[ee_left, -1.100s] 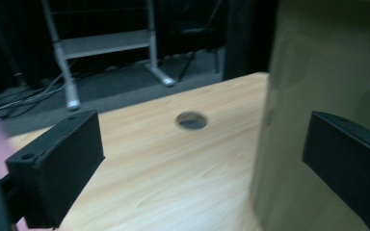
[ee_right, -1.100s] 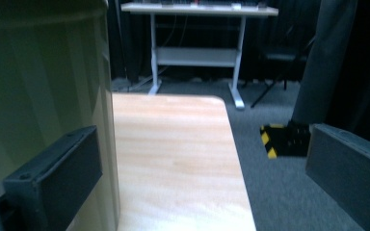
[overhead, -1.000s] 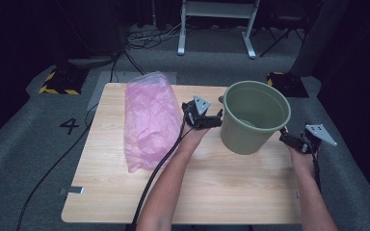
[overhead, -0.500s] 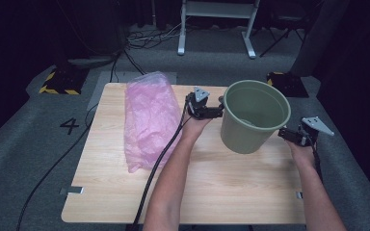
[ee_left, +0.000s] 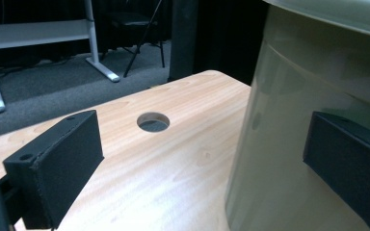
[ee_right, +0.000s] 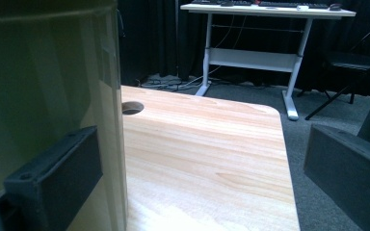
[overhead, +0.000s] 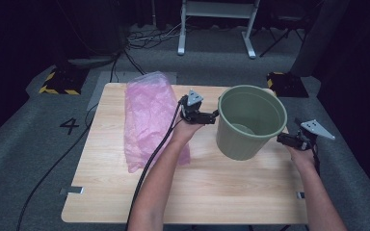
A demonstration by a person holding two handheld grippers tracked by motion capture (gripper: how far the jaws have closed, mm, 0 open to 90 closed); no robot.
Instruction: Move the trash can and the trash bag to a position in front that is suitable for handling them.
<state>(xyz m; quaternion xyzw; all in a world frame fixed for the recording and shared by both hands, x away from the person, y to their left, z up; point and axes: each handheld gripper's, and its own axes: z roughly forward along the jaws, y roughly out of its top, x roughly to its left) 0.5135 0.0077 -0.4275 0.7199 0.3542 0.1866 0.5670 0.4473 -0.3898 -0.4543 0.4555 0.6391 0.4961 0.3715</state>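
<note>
A pale green plastic bucket (overhead: 243, 139) stands upright on the wooden table (overhead: 212, 192), right of centre. My left gripper (overhead: 214, 117) is at the bucket's left side just below the rim, open. In the left gripper view the bucket wall (ee_left: 289, 144) lies behind the right-hand jaw and the gripper (ee_left: 202, 178) is spread wide. My right gripper (overhead: 283, 139) is at the bucket's right side, open. In the right gripper view the bucket (ee_right: 48, 86) stands behind the left-hand jaw and the gripper (ee_right: 202, 183) holds nothing. A crumpled pink plastic bag (overhead: 149, 118) lies flat at the table's left.
The table has a round cable hole (ee_left: 153, 121) near its far edge, behind the bucket. A white desk frame (overhead: 217, 14) and cables stand on the grey floor beyond the table. A black cable (overhead: 154, 159) trails along the left forearm.
Both grippers shifted only slightly beside the bucket, the left one a little away from me. The bucket and the pink bag stayed in place.
</note>
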